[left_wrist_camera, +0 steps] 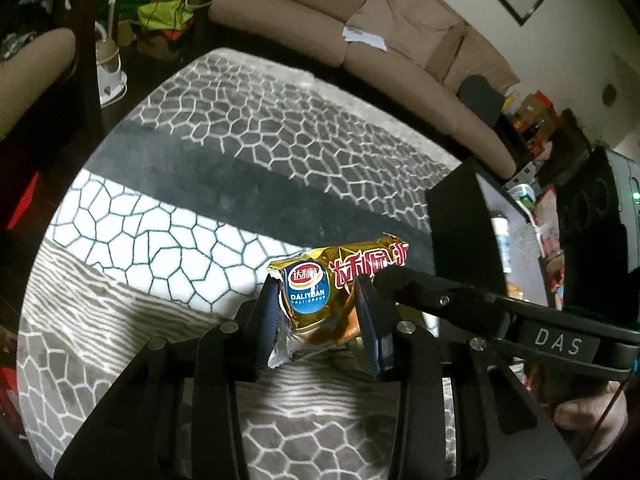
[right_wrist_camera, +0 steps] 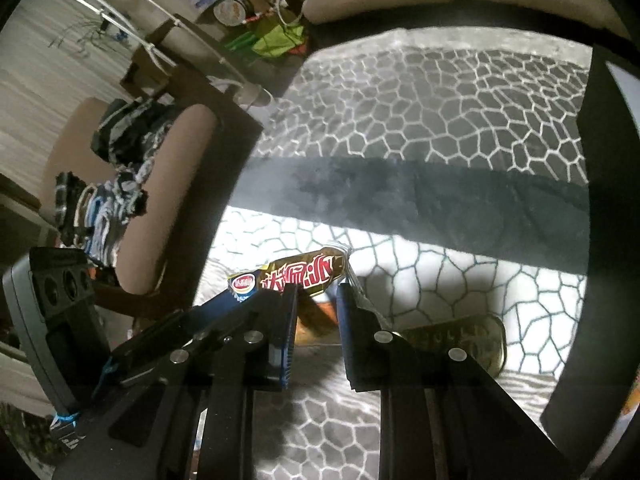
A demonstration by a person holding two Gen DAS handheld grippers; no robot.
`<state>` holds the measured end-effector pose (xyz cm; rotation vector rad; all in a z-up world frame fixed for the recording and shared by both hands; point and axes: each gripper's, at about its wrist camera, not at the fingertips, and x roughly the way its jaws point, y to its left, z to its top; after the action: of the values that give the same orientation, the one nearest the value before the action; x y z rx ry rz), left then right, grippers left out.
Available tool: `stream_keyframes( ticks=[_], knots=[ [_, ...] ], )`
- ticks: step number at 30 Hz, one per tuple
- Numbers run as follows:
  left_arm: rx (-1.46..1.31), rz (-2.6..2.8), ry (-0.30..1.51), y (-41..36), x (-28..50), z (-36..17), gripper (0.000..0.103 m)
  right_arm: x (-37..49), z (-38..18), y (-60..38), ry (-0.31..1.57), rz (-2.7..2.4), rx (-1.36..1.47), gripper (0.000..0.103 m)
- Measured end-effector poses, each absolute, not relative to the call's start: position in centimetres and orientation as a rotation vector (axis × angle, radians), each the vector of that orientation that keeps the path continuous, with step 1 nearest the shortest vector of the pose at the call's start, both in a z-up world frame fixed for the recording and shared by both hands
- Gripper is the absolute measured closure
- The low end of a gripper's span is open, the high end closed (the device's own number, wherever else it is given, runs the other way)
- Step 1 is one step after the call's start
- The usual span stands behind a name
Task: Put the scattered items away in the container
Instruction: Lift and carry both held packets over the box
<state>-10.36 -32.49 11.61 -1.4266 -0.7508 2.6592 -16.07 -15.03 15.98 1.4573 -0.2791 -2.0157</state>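
Both grippers are clamped on one gold snack packet [left_wrist_camera: 320,300], each at its own end; the left gripper [left_wrist_camera: 320,320] pinches the end with the round blue logo, and the right gripper [right_wrist_camera: 316,320] pinches the far-right crimped end, seen from its own camera with the packet [right_wrist_camera: 296,272] stretched leftward from its jaws; in the left wrist view the right gripper's black body reaches in from the right, with the person's hand [left_wrist_camera: 588,412] on its handle. The packet hangs clear above the glass table [left_wrist_camera: 100,184] (the honeycomb rug shows through the top), so the step in hand looks like the carry, with the pick done. No container can be made out with certainty; a dark box edge [left_wrist_camera: 456,216] stands at the right, but whether it is the target I cannot tell. A gold tin [right_wrist_camera: 472,340] lies on the glass near the right gripper, apparently still to be tidied. The next move calls for both hands travelling together, keeping the packet taut but untorn, then letting go over the container.
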Motion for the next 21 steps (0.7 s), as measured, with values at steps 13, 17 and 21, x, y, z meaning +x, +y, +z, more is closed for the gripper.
stream_keyframes(
  ticks=[13,17,21],
  knots=[
    [-1.295,2.653,-0.559,-21.6,-10.1,20.5,0.069,-13.3,24.6,-3.4,-0.383,-2.161,1.316,0.082],
    [-1.278,2.611,-0.489,-16.0,-11.2,21.8,0.069,-12.6,26.2,2.2,-0.424,-2.222,1.292,0.082],
    [-1.268,2.553,-0.426,-9.9,-12.2,22.4,0.069,-11.9,27.1,8.2,-0.463,-2.29,1.287,0.082]
  ],
)
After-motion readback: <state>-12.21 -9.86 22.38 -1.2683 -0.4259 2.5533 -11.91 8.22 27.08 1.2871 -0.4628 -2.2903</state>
